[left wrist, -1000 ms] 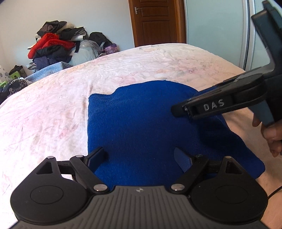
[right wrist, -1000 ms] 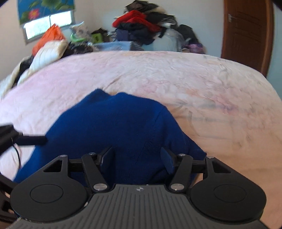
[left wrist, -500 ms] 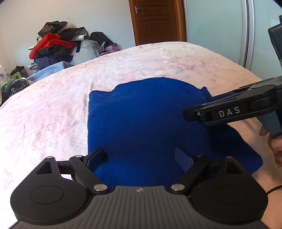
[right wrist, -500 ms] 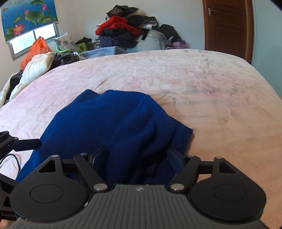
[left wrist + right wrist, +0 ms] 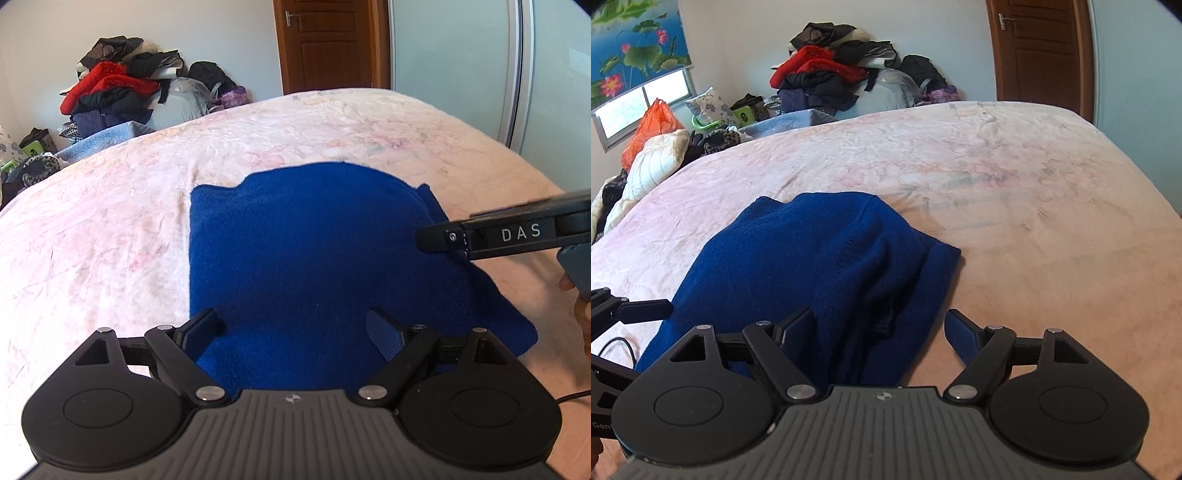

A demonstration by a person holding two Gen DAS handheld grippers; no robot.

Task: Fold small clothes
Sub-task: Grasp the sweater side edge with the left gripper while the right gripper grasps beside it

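Observation:
A small blue knit garment lies folded on the pink bedspread; it also shows in the right wrist view, bunched along its right side. My left gripper is open and empty, just above the garment's near edge. My right gripper is open and empty over the garment's near right corner. Its finger marked DAS shows in the left wrist view at the garment's right edge. A left gripper finger shows at the left of the right wrist view.
A heap of red, black and grey clothes sits beyond the bed's far side, also in the right wrist view. A brown door stands behind. Bags and a pillow lie at the far left. A cable runs by the left gripper.
My right gripper has drawn back to the right, off the middle of the garment to its right edge. The garment lies flatter. My left gripper has hardly moved.

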